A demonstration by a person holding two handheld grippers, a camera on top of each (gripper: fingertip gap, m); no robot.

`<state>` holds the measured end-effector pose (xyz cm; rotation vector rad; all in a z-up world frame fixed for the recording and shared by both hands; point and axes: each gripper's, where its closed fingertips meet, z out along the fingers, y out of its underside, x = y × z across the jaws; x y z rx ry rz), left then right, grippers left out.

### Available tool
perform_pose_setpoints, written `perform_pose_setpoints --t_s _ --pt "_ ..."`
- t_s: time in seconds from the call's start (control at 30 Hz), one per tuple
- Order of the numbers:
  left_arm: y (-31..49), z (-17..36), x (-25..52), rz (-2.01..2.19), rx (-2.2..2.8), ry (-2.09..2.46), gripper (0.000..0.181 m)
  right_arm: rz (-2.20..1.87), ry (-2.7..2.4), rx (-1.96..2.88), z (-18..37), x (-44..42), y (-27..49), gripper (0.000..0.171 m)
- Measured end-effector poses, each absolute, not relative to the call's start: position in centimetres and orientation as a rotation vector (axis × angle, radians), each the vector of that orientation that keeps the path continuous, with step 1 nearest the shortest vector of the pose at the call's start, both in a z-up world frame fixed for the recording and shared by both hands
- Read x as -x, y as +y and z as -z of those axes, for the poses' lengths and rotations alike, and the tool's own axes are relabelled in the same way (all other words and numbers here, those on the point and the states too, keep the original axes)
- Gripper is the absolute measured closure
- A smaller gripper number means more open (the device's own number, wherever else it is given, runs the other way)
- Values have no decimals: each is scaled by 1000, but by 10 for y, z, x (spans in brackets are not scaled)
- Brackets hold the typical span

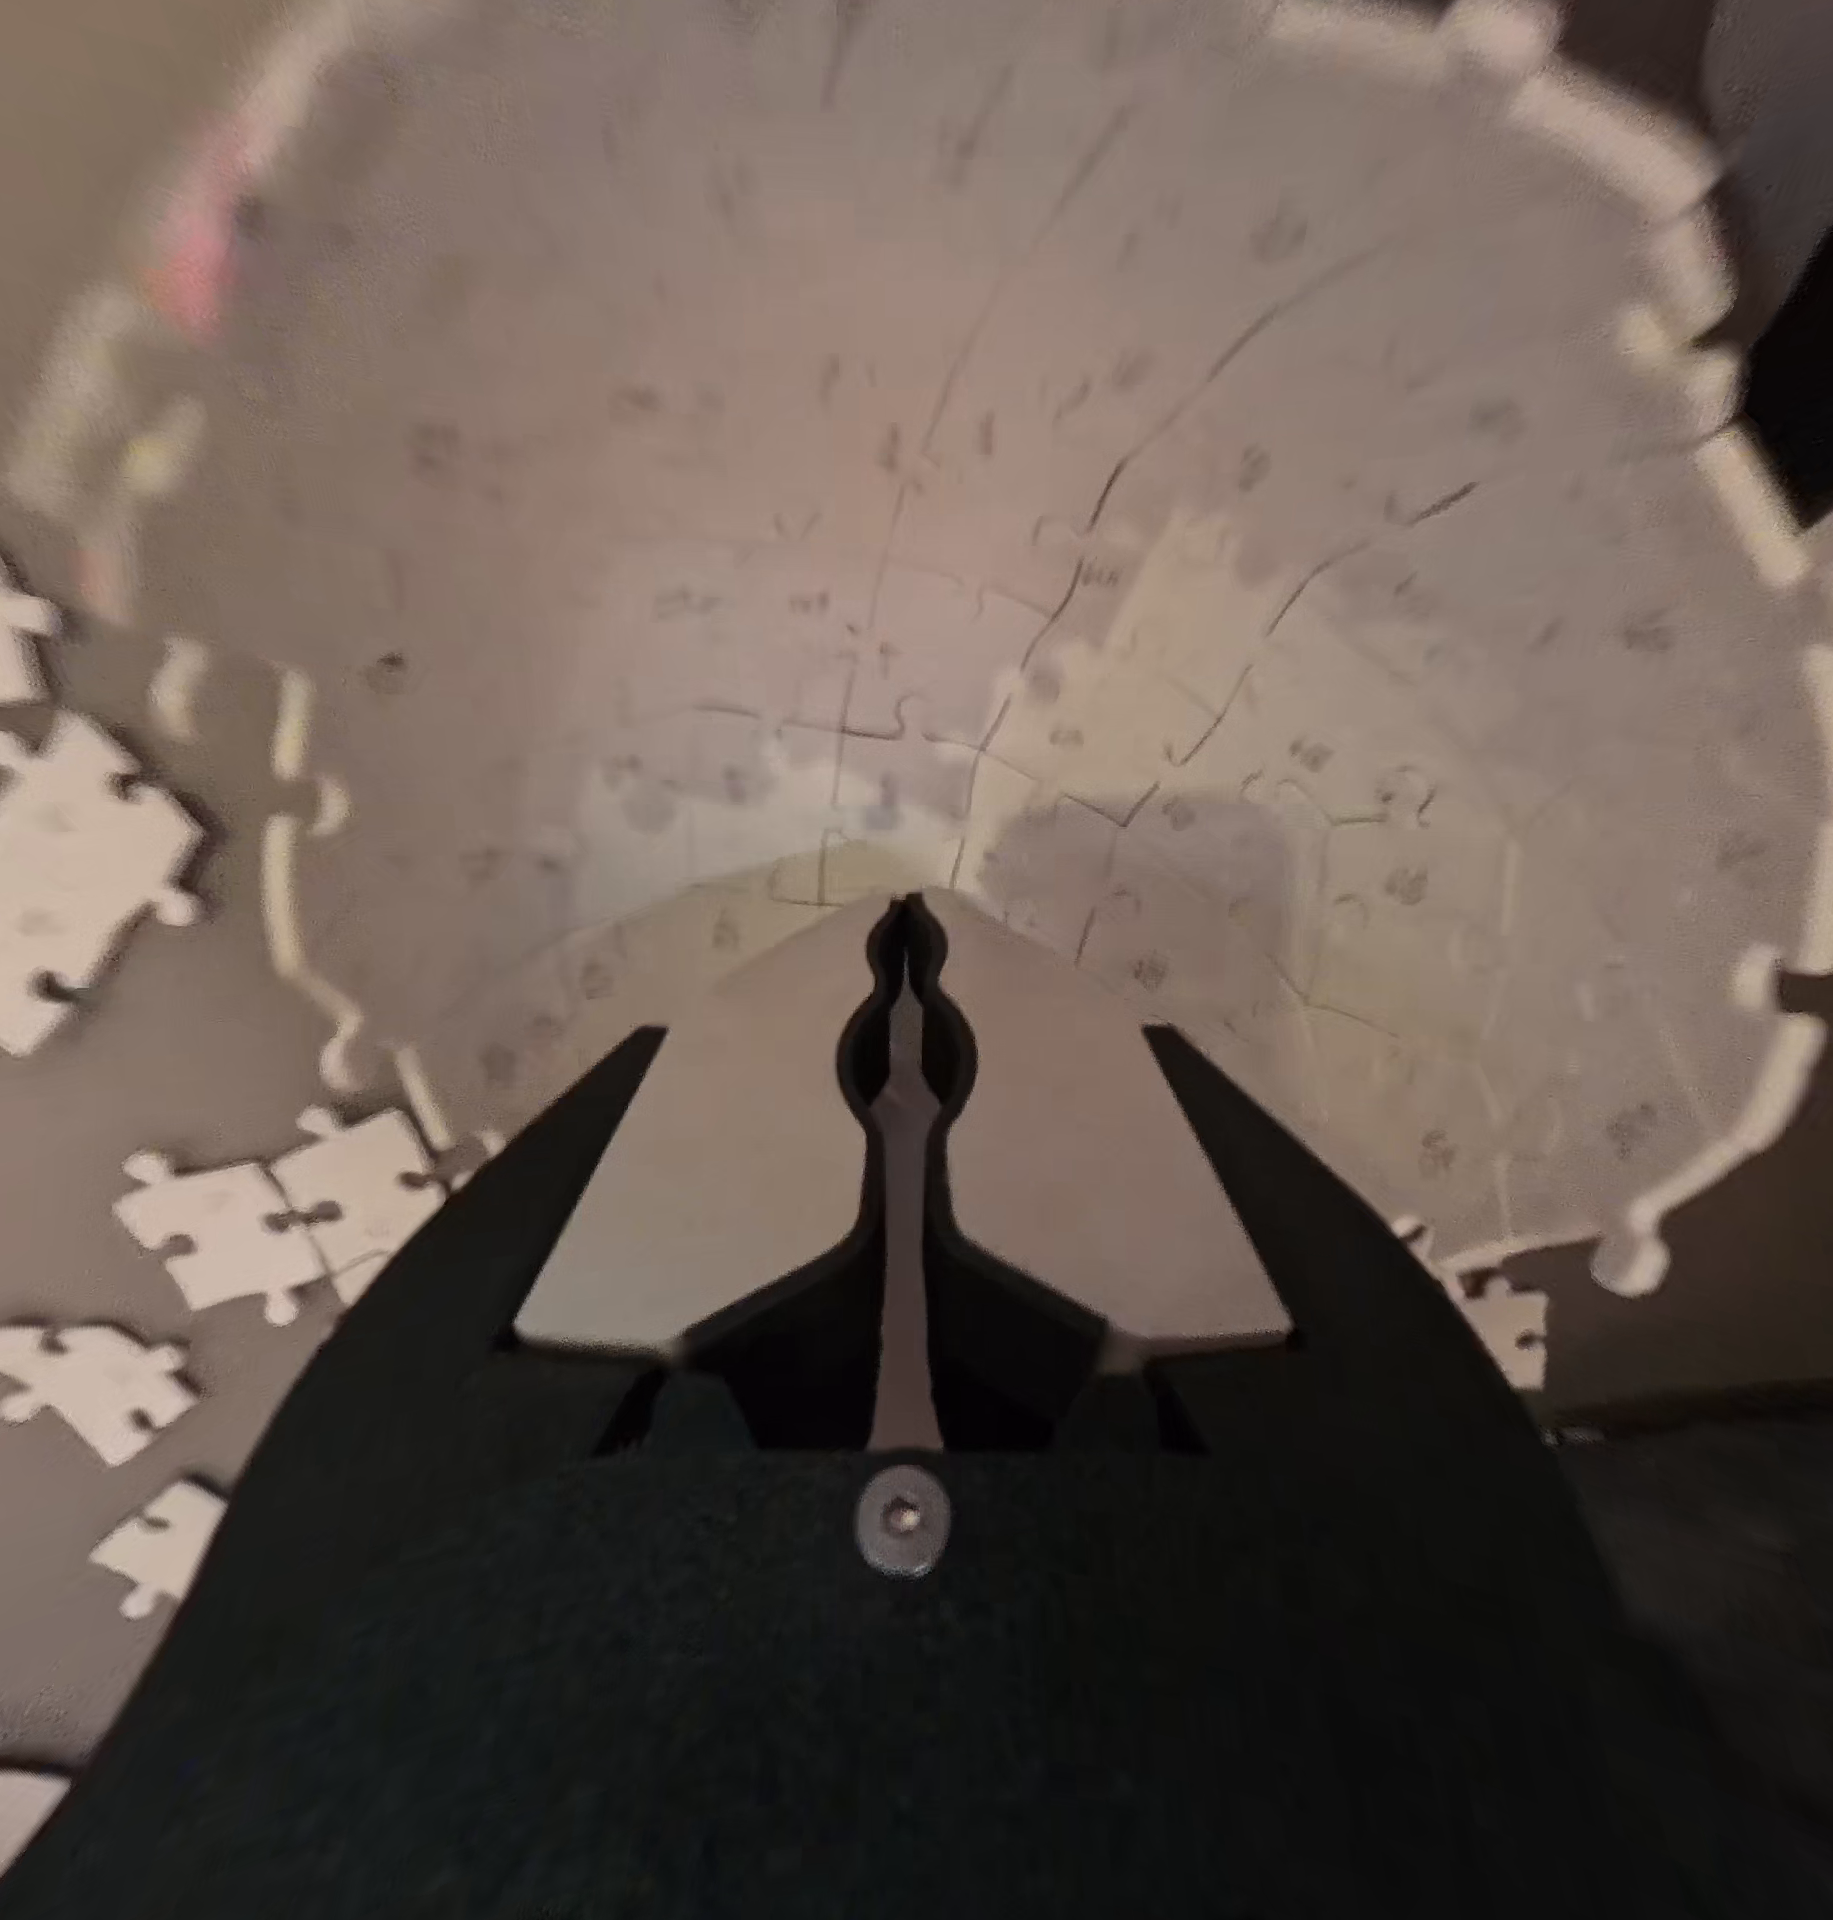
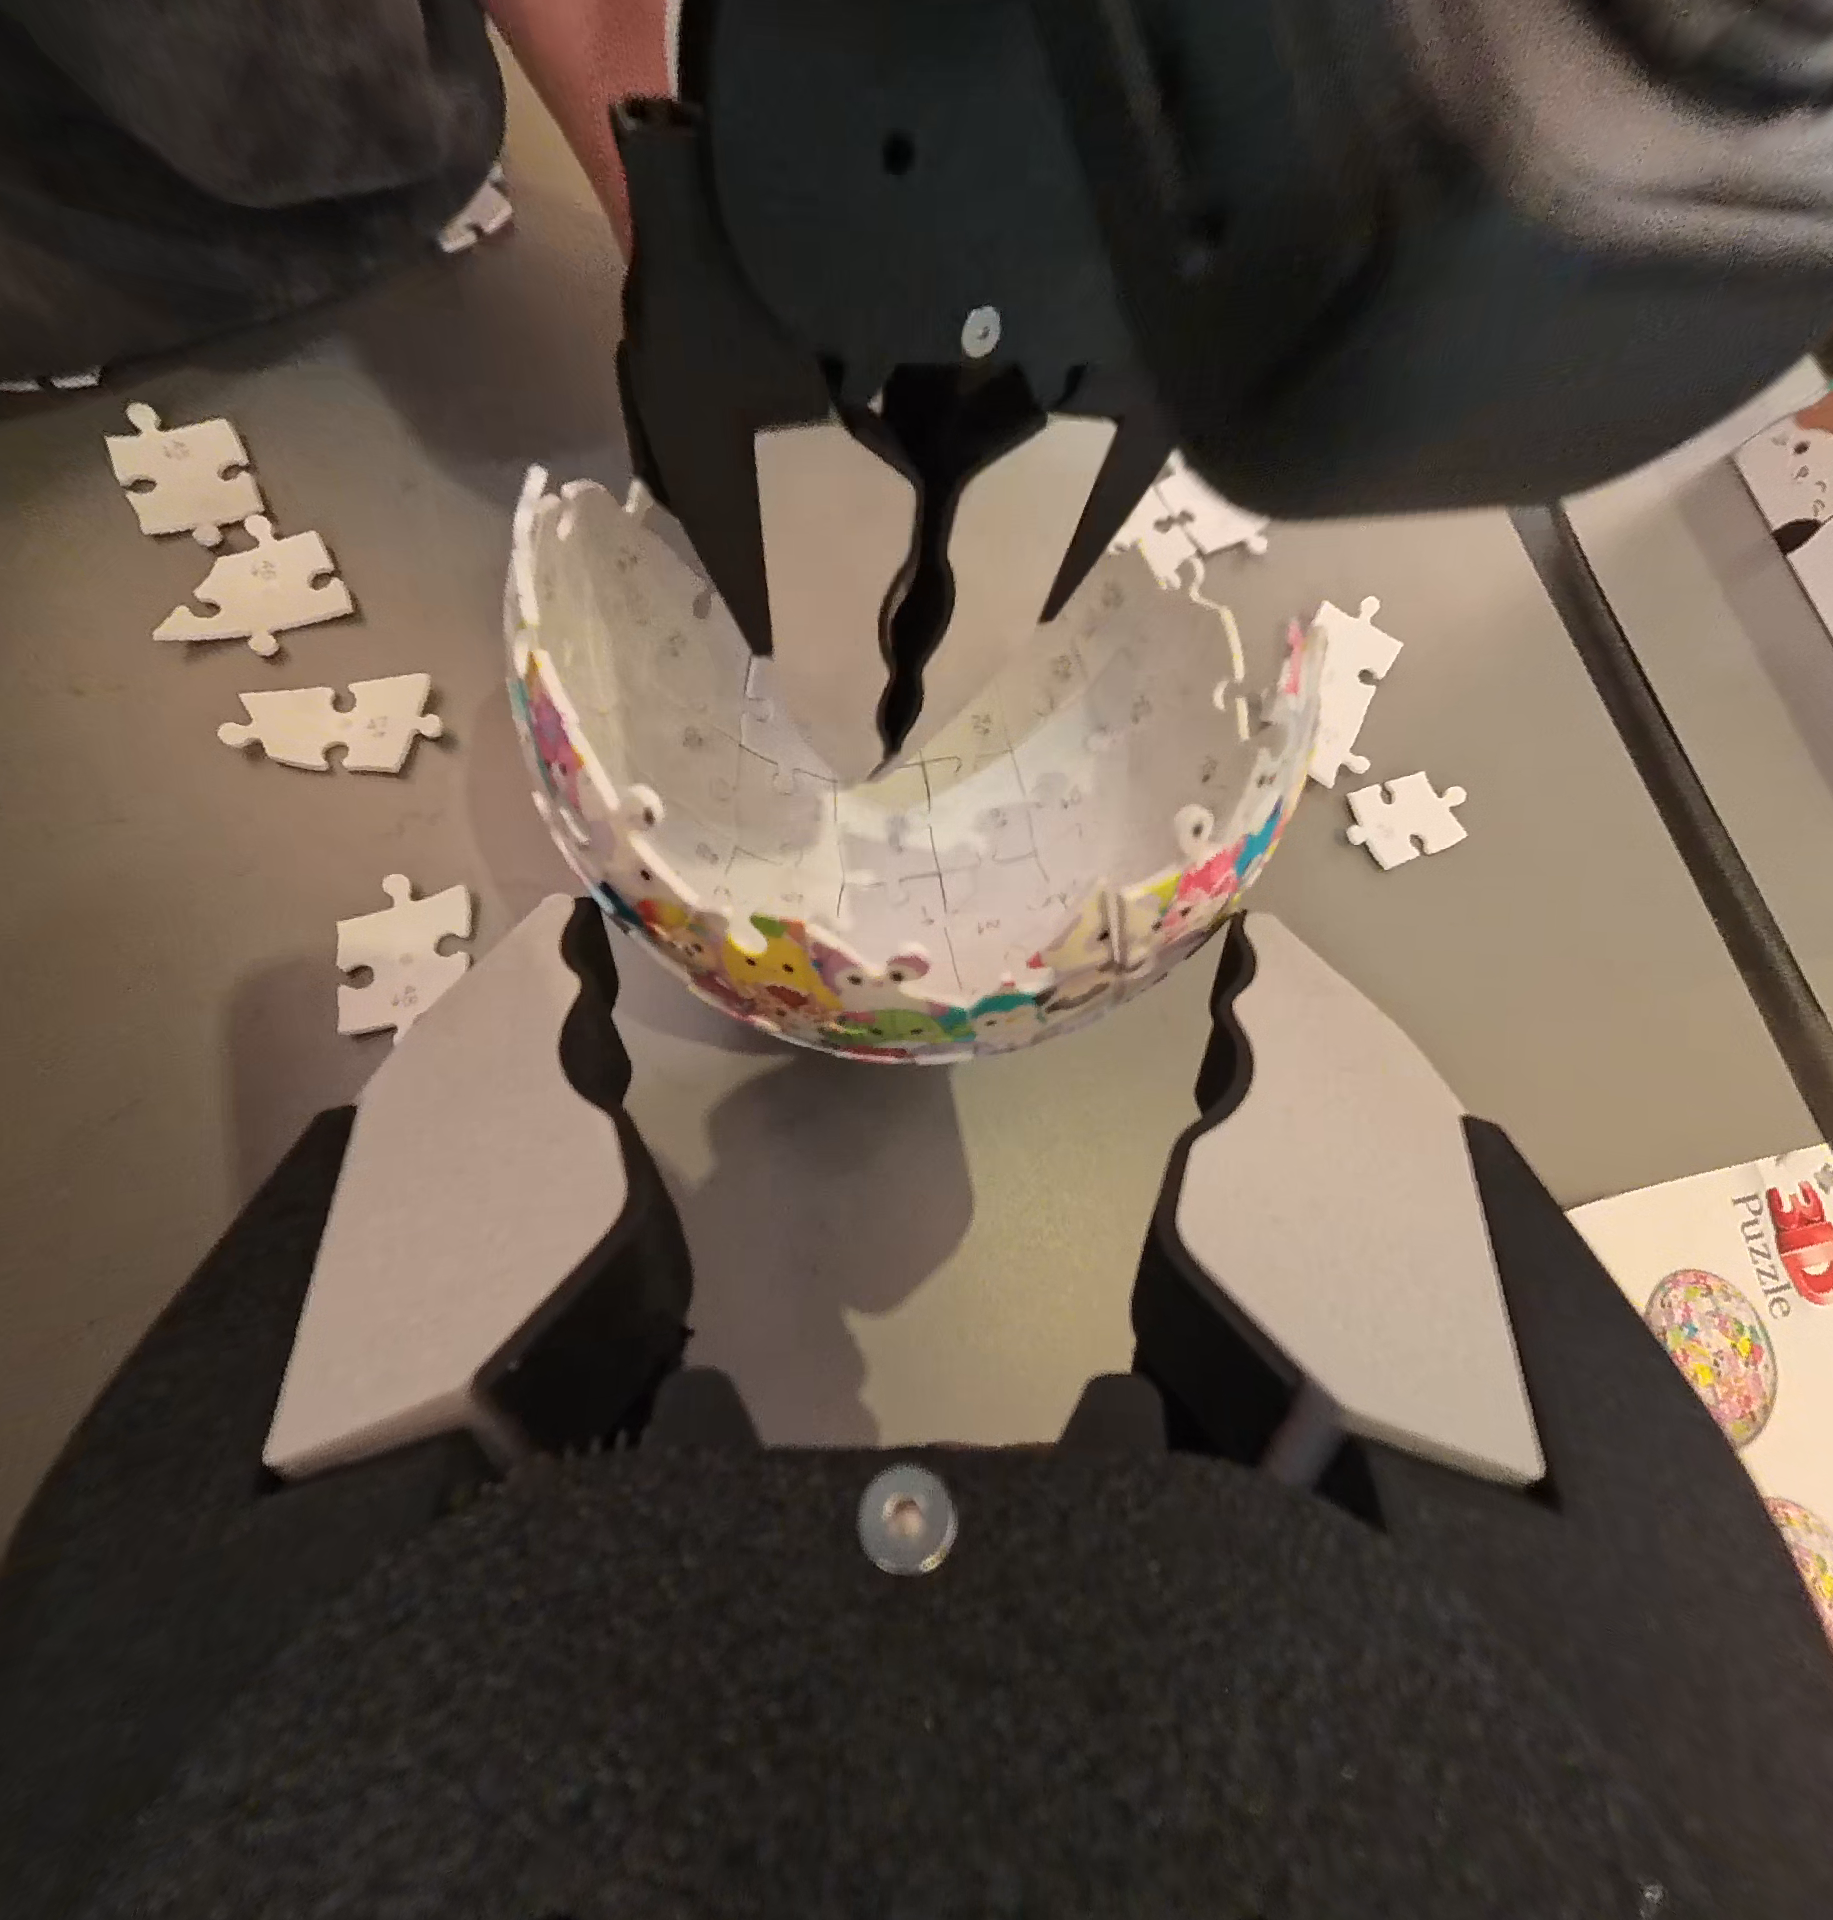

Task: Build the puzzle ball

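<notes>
Grey tabletop (image 2: 112,831), matte, scattered with loose white puzzle pieces (image 2: 335,720) lying printed side down; a printed puzzle box (image 2: 1743,1330) sits at the near right edge

Puzzle ball (image 2: 891,831) stands mid-table as an open half-shell, bowl upward, colourful print outside, white numbered backs inside. Jagged rim, so roughly half remains to build, by my reading

Left gripper (image 2: 884,743) reaches down from the far side into the bowl, fingers pinched together, tips at or very near the inner floor. Probably pressing a seam flat or steadying the shell from inside; nothing visibly gripped between the tips

Right gripper (image 2: 907,935) hovers near side of the shell, fingers spread wide, one either side of the ball's lower curve, empty. Likely placed to cradle or brace the outside while the other presses

Right wrist view gives the whole layout: both tools, the shell's coloured outside, the box, a person's dark sleeve (image 2: 1514,208) behind the left gripper

Left wrist view, blurred, shows only the bowl's interior close up, the joint lines between fitted pieces, and the closed tips (image 1: 907,914) meeting at one seam. Contact itself can't be confirmed there. More loose pieces lie left of the shell in it
</notes>
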<state>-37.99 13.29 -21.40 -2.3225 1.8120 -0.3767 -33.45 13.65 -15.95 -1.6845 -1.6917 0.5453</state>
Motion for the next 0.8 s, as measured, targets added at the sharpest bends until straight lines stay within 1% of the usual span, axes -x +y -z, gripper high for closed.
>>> perform_pose_setpoints --t_s 0.23,0.37,0.47,0.57,0.7,0.8 --pt "135 211 383 361 2282 1808 181 -544 -1688 1681 158 336 137 64" --pt "146 178 382 449 2219 1665 181 -552 -1686 1684 159 336 137 64" --pt "152 169 388 407 2235 1650 181 -552 -1690 1681 159 336 137 64" --pt "147 179 387 366 2262 1717 181 -546 -1693 1677 158 337 137 64" --pt "135 212 392 326 2362 1800 181 -538 -1695 1675 158 337 137 65" --pt "131 214 386 371 2336 1801 181 -540 -1690 1676 156 337 137 65"
